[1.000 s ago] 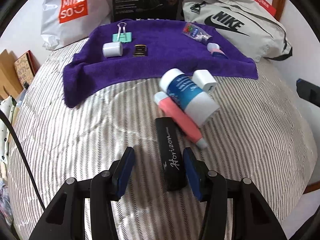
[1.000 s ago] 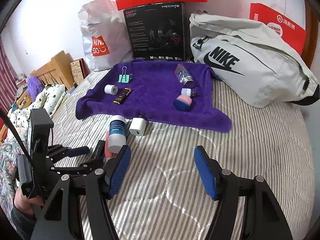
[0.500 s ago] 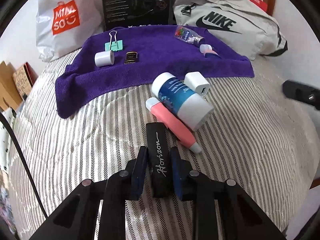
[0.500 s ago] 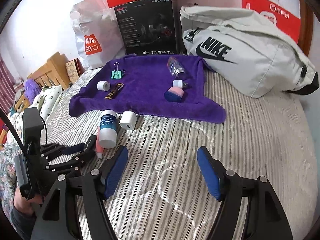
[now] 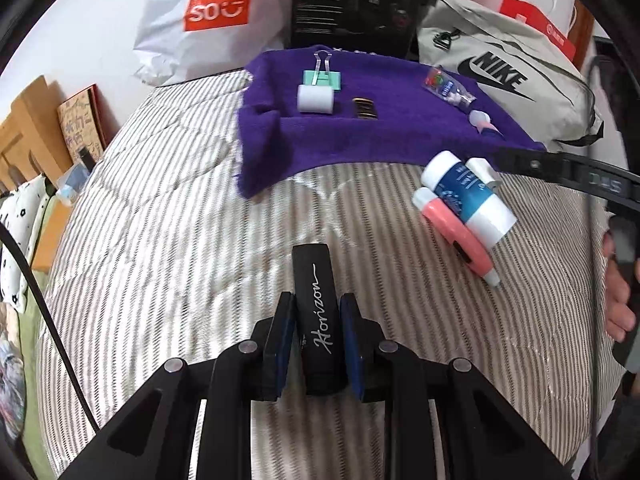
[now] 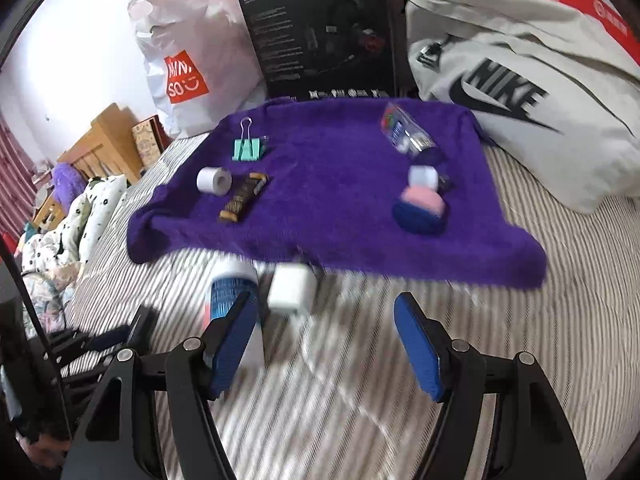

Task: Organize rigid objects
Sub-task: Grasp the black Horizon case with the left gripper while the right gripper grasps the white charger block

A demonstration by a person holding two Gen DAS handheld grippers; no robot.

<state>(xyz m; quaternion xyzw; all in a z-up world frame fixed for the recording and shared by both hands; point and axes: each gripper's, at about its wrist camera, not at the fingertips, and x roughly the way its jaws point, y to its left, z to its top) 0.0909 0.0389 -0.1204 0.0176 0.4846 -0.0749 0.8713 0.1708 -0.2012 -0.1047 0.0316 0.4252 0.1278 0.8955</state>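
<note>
Now, L to R: left gripper [image 5: 318, 334] has jaws pinching a black rectangular case [image 5: 317, 312] w/ white "Horizon" script, lengthwise btwn the blue pads, over the striped bedspread [image 5: 160, 240]. Right of it: pink tube [image 5: 456, 236], blue-label white bottle [image 5: 468, 196], white charger [image 6: 290, 290]. Right gripper [image 6: 324, 340] jaws spread, nothing btwn them. Purple towel [image 6: 340, 184] behind.

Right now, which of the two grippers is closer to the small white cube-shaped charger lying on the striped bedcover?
Right. The right gripper hovers open just short of the charger; the left gripper sits farther off, clamping the black case.
</note>
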